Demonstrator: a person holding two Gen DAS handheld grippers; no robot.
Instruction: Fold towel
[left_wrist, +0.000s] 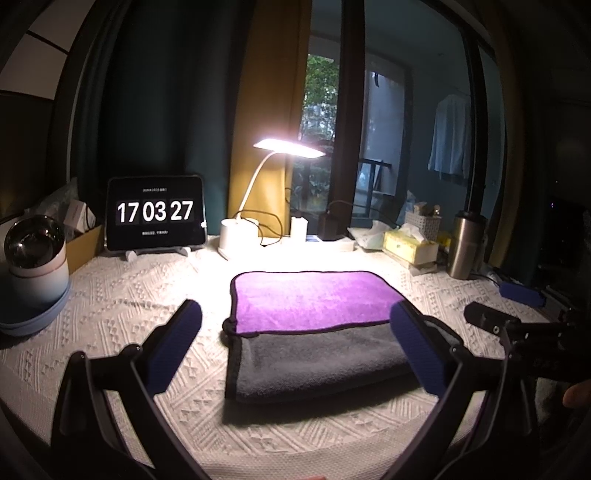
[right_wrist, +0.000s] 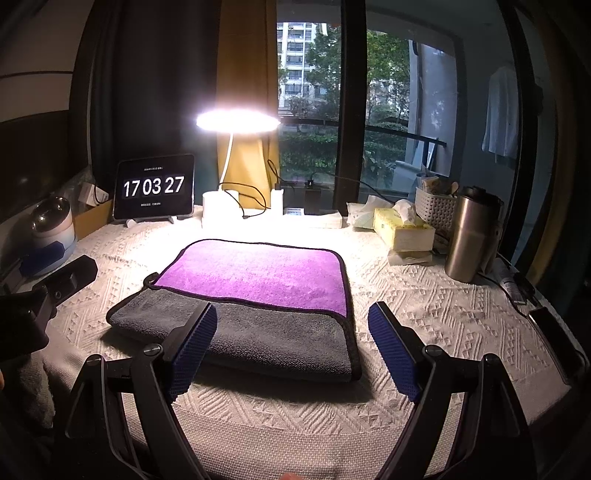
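Observation:
A towel (left_wrist: 317, 325), purple on one face and grey on the other with a dark hem, lies folded flat on the white textured tablecloth (left_wrist: 122, 310). The grey layer lies over its near half and the purple shows behind. It also shows in the right wrist view (right_wrist: 258, 295). My left gripper (left_wrist: 295, 343) is open and empty, held above the towel's near left part. My right gripper (right_wrist: 291, 343) is open and empty, over the towel's near right corner. The right gripper's body (left_wrist: 495, 321) shows at the right of the left wrist view.
At the back stand a tablet clock (left_wrist: 155, 214), a lit desk lamp (left_wrist: 240, 232), a tissue box (left_wrist: 410, 243), a white basket (right_wrist: 436, 210) and a steel tumbler (left_wrist: 465, 247). A round white device (left_wrist: 33, 266) sits at the left. Cables (right_wrist: 517, 291) lie at the right edge.

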